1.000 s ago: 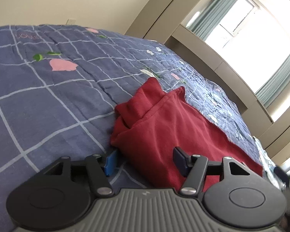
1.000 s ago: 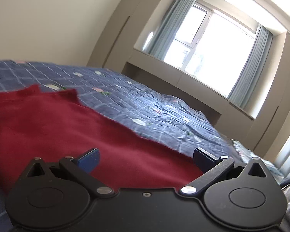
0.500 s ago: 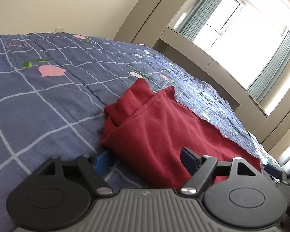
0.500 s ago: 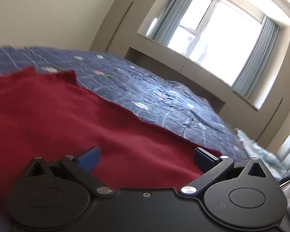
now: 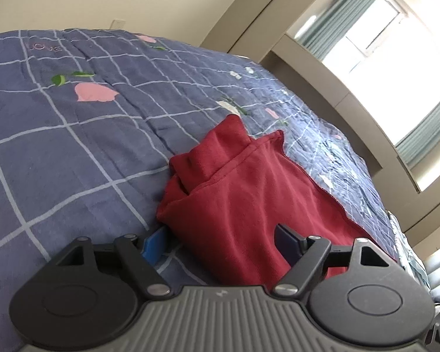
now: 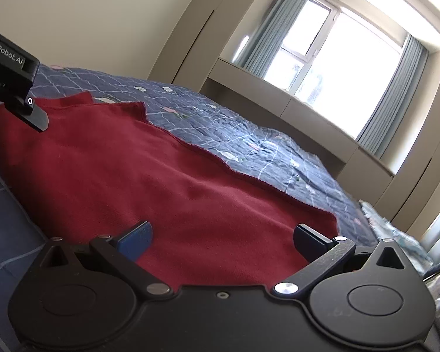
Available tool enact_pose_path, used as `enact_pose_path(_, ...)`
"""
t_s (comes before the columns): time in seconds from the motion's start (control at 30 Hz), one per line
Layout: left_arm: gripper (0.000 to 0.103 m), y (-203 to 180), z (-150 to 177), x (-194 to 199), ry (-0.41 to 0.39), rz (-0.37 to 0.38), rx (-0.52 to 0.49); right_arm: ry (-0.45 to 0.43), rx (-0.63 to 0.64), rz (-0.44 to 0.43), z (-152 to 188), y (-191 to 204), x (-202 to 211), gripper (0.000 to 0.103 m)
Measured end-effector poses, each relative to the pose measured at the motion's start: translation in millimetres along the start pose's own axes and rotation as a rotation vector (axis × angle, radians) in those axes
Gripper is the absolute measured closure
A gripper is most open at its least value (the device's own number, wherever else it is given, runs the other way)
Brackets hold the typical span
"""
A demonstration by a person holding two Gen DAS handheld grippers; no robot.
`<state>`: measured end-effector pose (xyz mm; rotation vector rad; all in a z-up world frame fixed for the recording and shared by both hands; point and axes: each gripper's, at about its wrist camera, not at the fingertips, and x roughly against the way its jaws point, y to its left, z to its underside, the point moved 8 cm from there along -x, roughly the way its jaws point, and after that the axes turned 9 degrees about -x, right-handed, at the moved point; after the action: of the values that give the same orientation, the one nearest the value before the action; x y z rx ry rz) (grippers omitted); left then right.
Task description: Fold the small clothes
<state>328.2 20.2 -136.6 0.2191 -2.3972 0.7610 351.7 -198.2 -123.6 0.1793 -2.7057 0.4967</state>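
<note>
A dark red garment (image 5: 243, 193) lies folded on the blue checked bedspread (image 5: 73, 146). Its collar end bunches up at the far left. My left gripper (image 5: 220, 243) is open, low over the garment's near left corner, with one blue pad (image 5: 154, 245) on the bedspread and the other over the cloth. In the right wrist view the garment (image 6: 161, 176) spreads wide. My right gripper (image 6: 223, 236) is open, just above the cloth's near edge. The left gripper's body (image 6: 11, 82) shows at the far left of that view.
The bedspread (image 6: 249, 140) runs to a beige window ledge (image 6: 293, 108) and curtained window (image 6: 322, 67) on the right. A beige wall (image 5: 132, 0) stands behind the bed. Some pale bedding (image 6: 396, 234) lies at the far right edge.
Both grippers stayed open. The left view tilted and shifted slightly over the garment's corner. The right gripper moved so the left gripper's body now shows at its left edge.
</note>
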Motion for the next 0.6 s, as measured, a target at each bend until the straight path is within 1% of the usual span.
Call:
enact_pose_path(0.1, 0.02, -1.7, -0.6, -0.2, 0.009, -0.015, 0.003, 0.005, -0.019, -0.012, 0.1, -3.0, -1.0, 0.001)
enact_pose_path(0.5, 0.02, -3.1, -5.5, -4.3, 0.043, -0.058, 0.03, 0.008, -0.026, -0.017, 0.5, -2.0, -0.7, 0.0)
enact_pose_path(0.6, 0.023, -3.8, -6.4, -4.9, 0.053, -0.088, 0.03, 0.009, -0.03, -0.02, 0.3, -2.7, -0.3, 0.0)
